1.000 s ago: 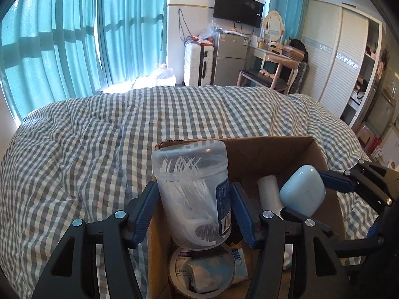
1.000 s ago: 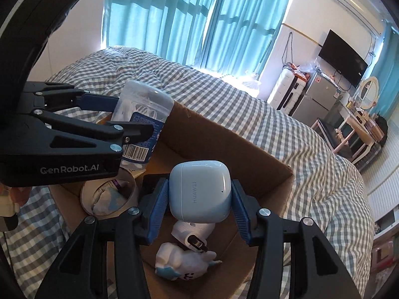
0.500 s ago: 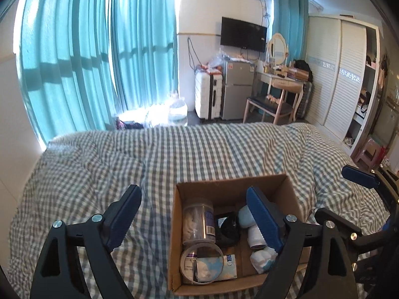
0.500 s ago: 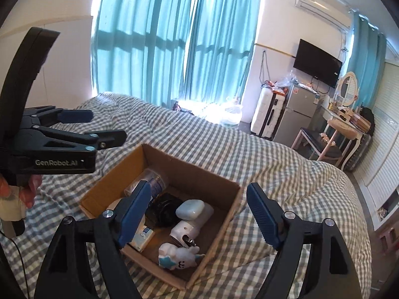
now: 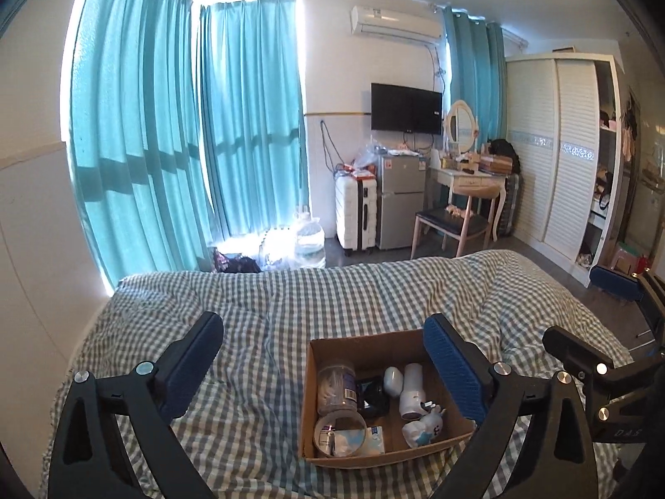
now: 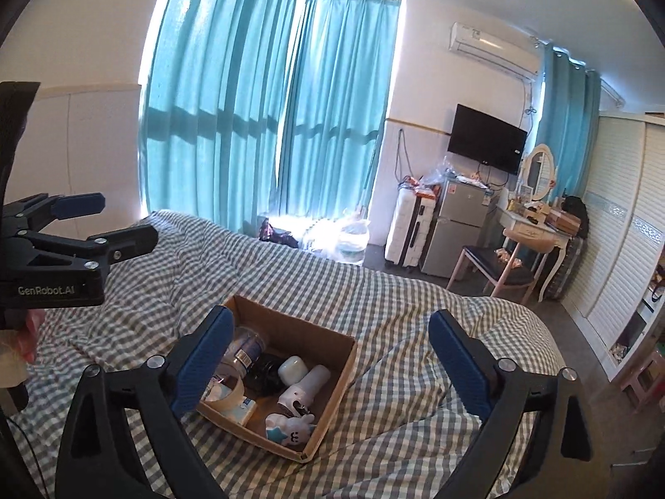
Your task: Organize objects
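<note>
Brown cardboard box on the grey-checked quilt now holds everything I carried. My left gripper and right gripper have just been opening, nothing between their jaws; a second ago they clasped the clear plastic swab jar and the pale blue earbud case. Both items lie inside, beside a tape roll, a white cylinder and a small white figurine. I judge the sorting near done.
</note>
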Available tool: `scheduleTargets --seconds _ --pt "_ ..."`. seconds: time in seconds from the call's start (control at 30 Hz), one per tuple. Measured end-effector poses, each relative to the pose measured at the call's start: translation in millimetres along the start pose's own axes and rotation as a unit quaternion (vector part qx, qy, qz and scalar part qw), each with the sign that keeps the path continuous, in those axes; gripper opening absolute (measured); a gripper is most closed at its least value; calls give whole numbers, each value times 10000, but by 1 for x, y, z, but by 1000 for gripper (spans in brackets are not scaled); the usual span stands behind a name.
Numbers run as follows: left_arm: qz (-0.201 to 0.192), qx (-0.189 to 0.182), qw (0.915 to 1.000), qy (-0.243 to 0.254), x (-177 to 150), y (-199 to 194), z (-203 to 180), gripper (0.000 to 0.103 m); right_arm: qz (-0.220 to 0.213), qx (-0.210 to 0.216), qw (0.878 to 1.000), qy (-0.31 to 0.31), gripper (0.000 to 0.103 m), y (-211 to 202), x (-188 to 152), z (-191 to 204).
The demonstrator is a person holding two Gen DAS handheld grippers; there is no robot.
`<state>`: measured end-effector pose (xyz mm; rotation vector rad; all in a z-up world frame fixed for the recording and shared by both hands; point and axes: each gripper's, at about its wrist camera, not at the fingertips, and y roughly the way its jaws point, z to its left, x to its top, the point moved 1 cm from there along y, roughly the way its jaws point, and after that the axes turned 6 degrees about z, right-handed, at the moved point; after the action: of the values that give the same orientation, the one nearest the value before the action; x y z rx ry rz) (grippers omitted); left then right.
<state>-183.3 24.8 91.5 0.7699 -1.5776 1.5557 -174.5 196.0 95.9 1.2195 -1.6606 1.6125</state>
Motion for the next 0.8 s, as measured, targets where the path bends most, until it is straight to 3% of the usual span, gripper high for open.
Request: scheduleTargets --seconds 0.37,0.57,0.8 --pt "-645 372 9969 238 -30 -76 -2 103 -410 -134 9985 351 101 -72 -15 13" --pt "-760 357 9965 -59 -55 -95 2 103 -520 -181 9962 670 102 -89 -42 18" --pt "-776 646 9946 -227 -96 -99 6 103 -570 -273 9935 947 102 -90 -79 16"
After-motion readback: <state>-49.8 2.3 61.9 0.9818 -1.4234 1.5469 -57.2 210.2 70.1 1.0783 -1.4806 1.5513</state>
